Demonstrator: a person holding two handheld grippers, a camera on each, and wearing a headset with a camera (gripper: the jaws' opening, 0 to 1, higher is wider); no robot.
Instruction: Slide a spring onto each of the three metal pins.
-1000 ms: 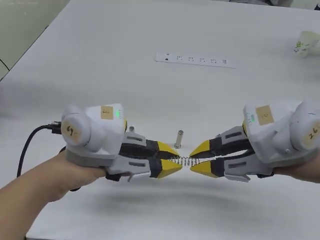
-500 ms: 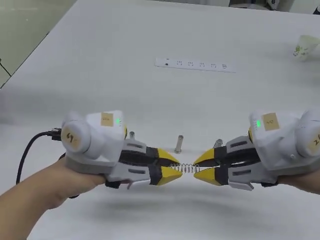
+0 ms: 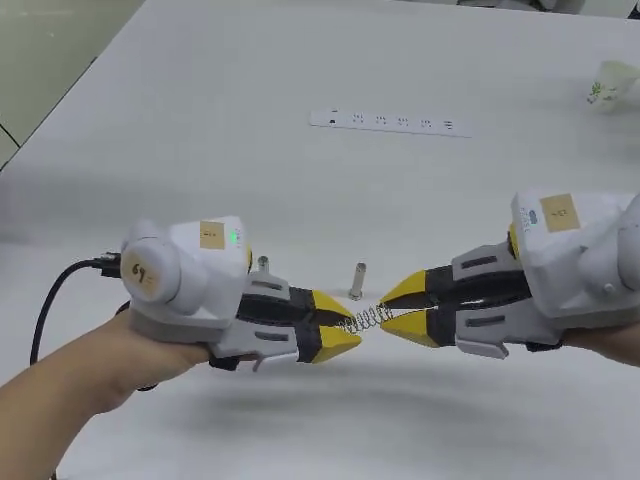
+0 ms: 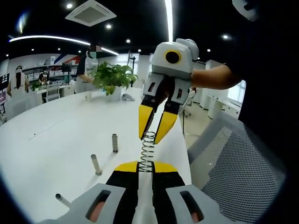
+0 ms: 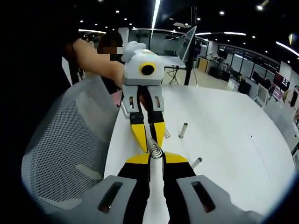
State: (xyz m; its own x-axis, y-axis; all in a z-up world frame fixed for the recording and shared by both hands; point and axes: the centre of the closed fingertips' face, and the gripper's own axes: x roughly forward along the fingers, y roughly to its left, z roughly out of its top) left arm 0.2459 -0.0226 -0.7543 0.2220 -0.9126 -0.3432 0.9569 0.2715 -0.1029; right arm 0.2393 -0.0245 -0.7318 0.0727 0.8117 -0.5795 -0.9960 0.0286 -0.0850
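Spring [image 3: 367,318] is held in the air between the two grippers, over the near part of the white table [image 3: 300,200] and on none of the pins. It lies roughly level, its right end slightly higher. Left gripper [image 3: 355,328]: jaws closed on the left end of the spring. In the left gripper view the coil runs straight out from between its yellow tips. Right gripper [image 3: 384,312]: jaws pinched on the other end. In the right gripper view that end sits between its yellow tips, with only a narrow gap between them. The two grippers face each other tip to tip and are not touching; only the spring's length parts them. Middle pin [image 3: 358,279] stands upright on the table just behind the spring and is bare as far as can be seen. Left pin [image 3: 263,264] is upright, partly hidden behind the left gripper's body. Third pin [image 4: 114,143] is the farthest of the row in the left gripper view. Its surface looks ribbed, and I cannot tell whether it carries a coil. Power strip [image 3: 390,122] lies flat, well back on the table. A black cable [image 3: 55,295] trails from the rear of the left gripper. A hand [image 3: 150,350] grips that gripper from below.
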